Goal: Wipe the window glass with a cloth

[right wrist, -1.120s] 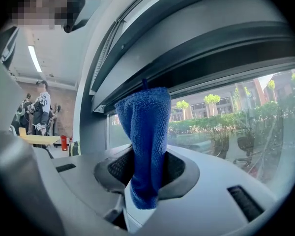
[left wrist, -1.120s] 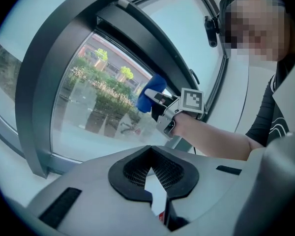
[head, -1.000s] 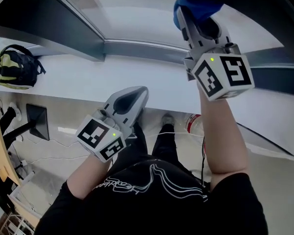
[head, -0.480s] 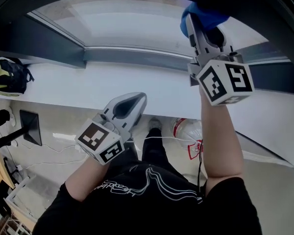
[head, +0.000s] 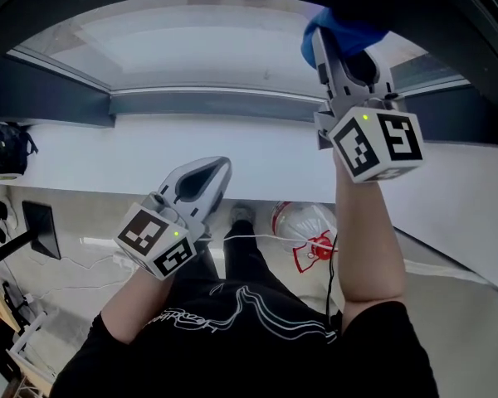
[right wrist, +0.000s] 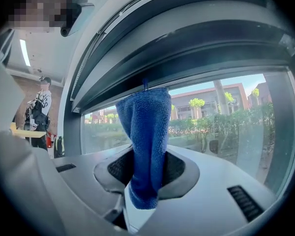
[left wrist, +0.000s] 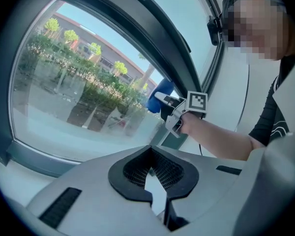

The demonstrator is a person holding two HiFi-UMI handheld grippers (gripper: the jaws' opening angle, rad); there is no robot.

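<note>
- Head view cuts off the top of the blue cloth (head: 344, 27) at its dark upper rim, and the cloth hides the tips of the right gripper (head: 334, 46).
- Right gripper view shows its jaws clamped on the cloth, which stands upright between the pads. The cloth's top edge meets the dark window frame (right wrist: 187, 58) at the upper edge of the window glass (right wrist: 226, 127).
- The left gripper (head: 217, 169) hangs low over the white sill (head: 108, 152), well apart from the cloth. Its jaws are together with nothing between them.
- A backpack (head: 0, 149) on the sill is cut off at the left edge.
- Trees, hedges and a building show blurred through the glass.
- On the floor below lie a red-and-white bag (head: 303, 230) and white cables (head: 108, 259).
- A person (right wrist: 39, 109) stands far back in the room, small and hard to make out.
</note>
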